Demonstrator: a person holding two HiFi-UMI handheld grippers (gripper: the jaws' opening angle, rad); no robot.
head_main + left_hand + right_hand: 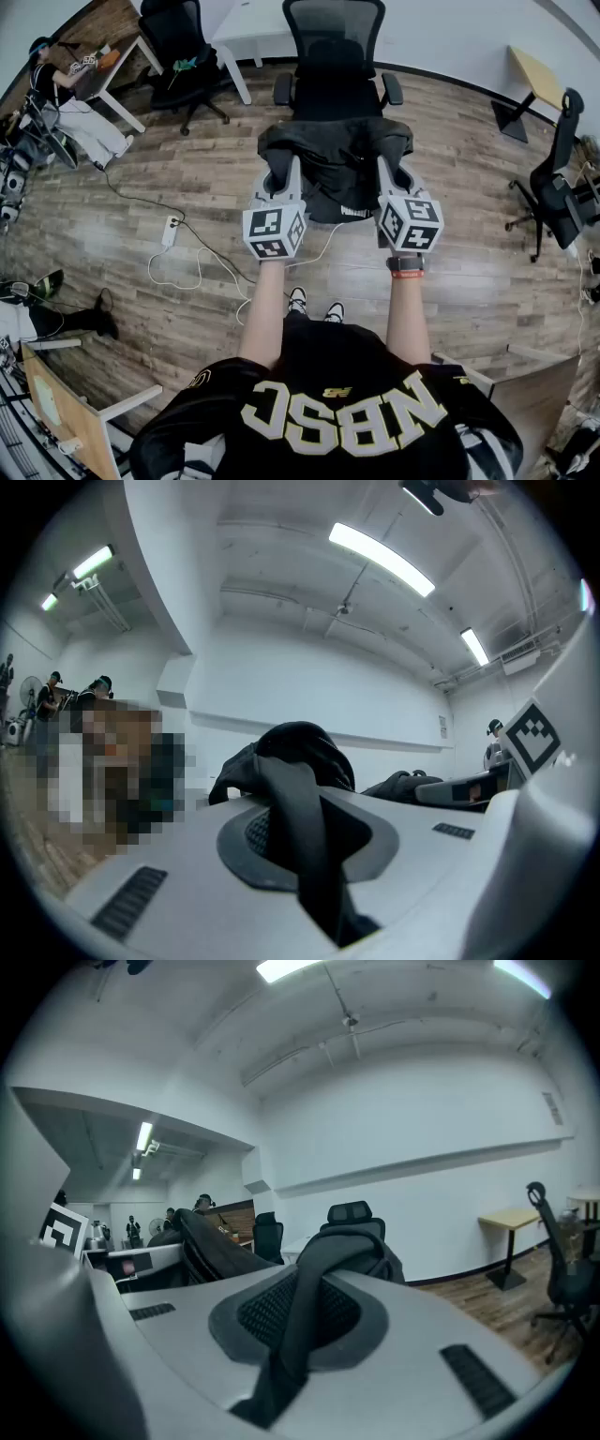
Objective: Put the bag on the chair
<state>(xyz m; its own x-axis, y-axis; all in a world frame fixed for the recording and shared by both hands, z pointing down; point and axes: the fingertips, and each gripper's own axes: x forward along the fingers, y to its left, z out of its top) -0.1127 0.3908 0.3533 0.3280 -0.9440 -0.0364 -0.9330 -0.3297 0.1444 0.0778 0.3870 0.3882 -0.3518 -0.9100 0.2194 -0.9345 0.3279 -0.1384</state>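
A black bag (333,164) hangs between my two grippers, in front of the seat of a black mesh office chair (333,37). Whether it touches the seat I cannot tell. My left gripper (292,176) is shut on the bag's left side. In the left gripper view a black strap (298,803) is pinched between its pads, with bunched bag fabric (295,752) beyond. My right gripper (382,176) is shut on the bag's right side. In the right gripper view a dark strap (309,1297) runs up through its shut jaws, and the chair's headrest (349,1213) shows behind.
A second black chair (187,52) and a white desk (122,80) stand at the back left. Another chair (561,192) is at the right, and a small desk (536,75) at the back right. A power strip (171,231) with cables lies on the wooden floor. A wooden table (61,422) is at the lower left.
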